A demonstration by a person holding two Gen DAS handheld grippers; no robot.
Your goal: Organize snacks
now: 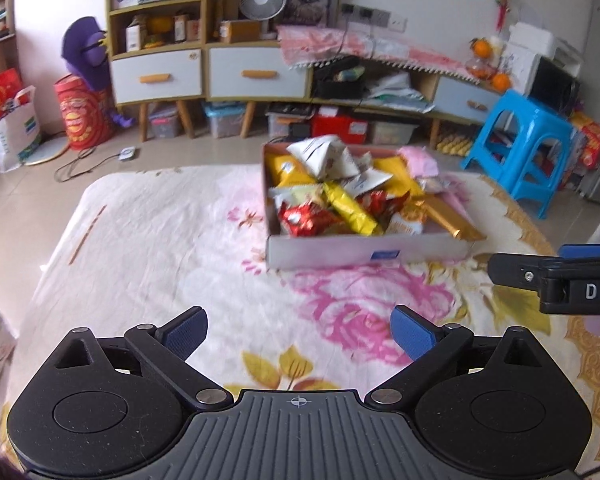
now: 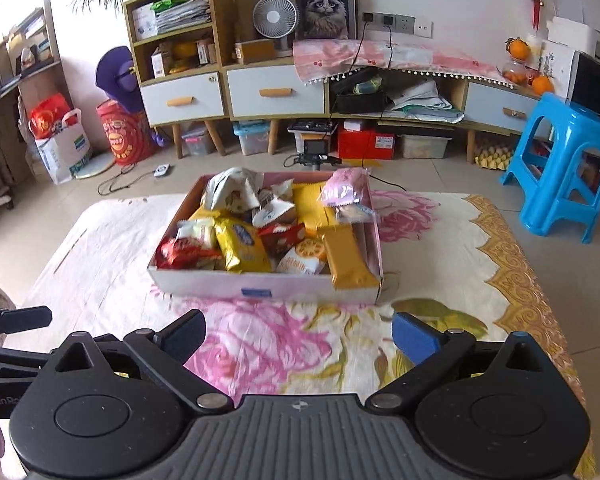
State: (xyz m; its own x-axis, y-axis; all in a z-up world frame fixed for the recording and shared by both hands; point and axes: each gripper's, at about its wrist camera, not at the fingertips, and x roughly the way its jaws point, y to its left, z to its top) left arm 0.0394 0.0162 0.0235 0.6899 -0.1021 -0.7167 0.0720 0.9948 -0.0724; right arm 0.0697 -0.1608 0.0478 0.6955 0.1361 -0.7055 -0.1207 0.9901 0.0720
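Observation:
A shallow white cardboard box (image 1: 340, 252) (image 2: 204, 286) stands on a floral cloth and is heaped with several snack packets: a red one (image 2: 180, 256), yellow ones (image 2: 240, 250), a gold bar (image 2: 346, 260) and a pink one (image 2: 344, 190). My left gripper (image 1: 300, 334) hovers over the cloth in front of the box, open, with nothing between its fingers. My right gripper (image 2: 300, 336) is likewise open and holds nothing, a short way back from the box's front wall. The right gripper's finger (image 1: 512, 272) shows at the right edge of the left wrist view.
The floral cloth (image 2: 260, 344) covers a low surface. A blue plastic stool (image 2: 564, 168) stands at the right. Cabinets with drawers (image 2: 276, 92), storage bins and a red drum (image 2: 124, 136) line the far wall, and a cable (image 2: 120, 180) lies on the floor.

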